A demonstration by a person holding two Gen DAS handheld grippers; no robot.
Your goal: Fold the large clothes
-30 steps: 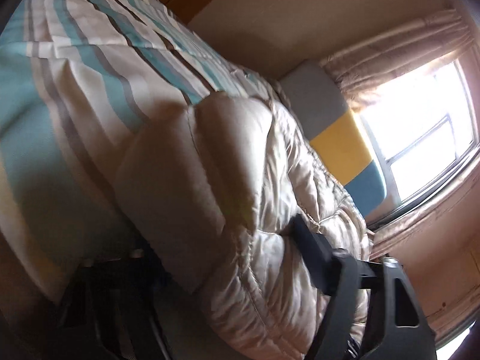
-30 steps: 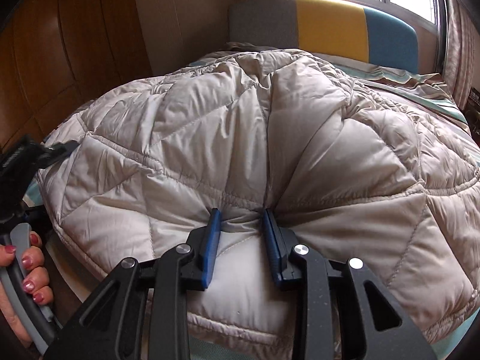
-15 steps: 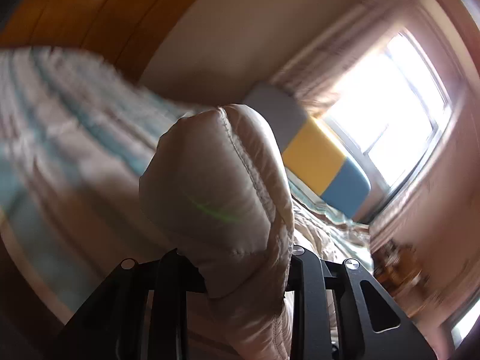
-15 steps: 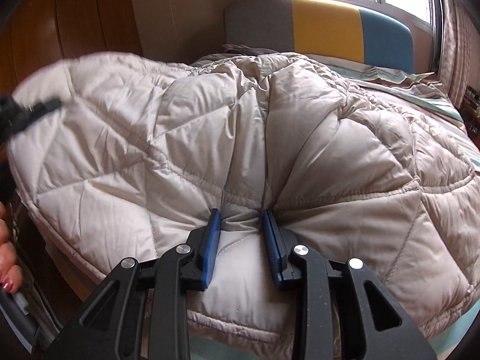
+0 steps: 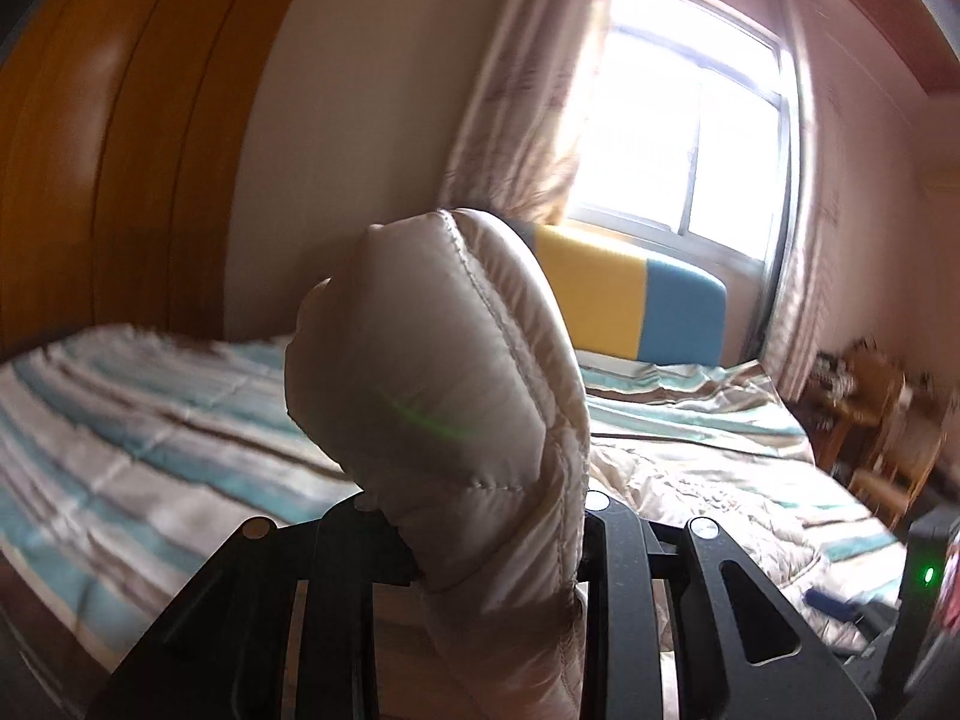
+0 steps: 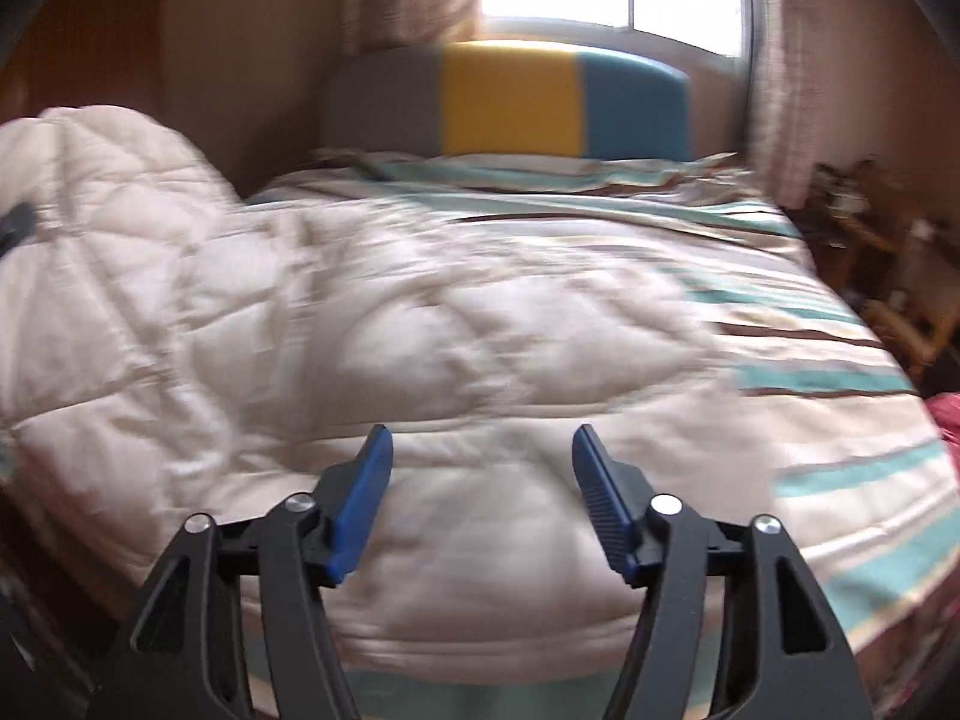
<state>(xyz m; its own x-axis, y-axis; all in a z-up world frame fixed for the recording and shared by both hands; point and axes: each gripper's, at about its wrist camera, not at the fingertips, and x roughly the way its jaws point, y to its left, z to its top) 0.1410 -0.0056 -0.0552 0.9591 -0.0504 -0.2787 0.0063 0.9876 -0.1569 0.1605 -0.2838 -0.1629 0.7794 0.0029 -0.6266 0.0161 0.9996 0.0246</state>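
A beige quilted down coat (image 6: 312, 336) lies spread over the striped bed. My left gripper (image 5: 498, 540) is shut on one edge of it. A puffed fold of the coat (image 5: 432, 360) stands up between the fingers and hides their tips. In the right wrist view that lifted part (image 6: 108, 180) rises at the far left. My right gripper (image 6: 480, 450) hovers over the coat's near edge with its jaws opening. Its blue pads (image 6: 360, 498) stand wide apart and press on nothing.
The bed's striped cover (image 6: 810, 372) runs to a grey, yellow and blue headboard (image 6: 510, 102) under a bright window (image 5: 690, 138) with curtains. A wooden wardrobe (image 5: 120, 150) stands at the left. Wooden furniture (image 5: 870, 420) crowds the right side.
The left gripper closed on the coat's edge, rolled upright and lifted it. The right gripper let go of the pinched fold, opened wide and shifted to the right along the bed.
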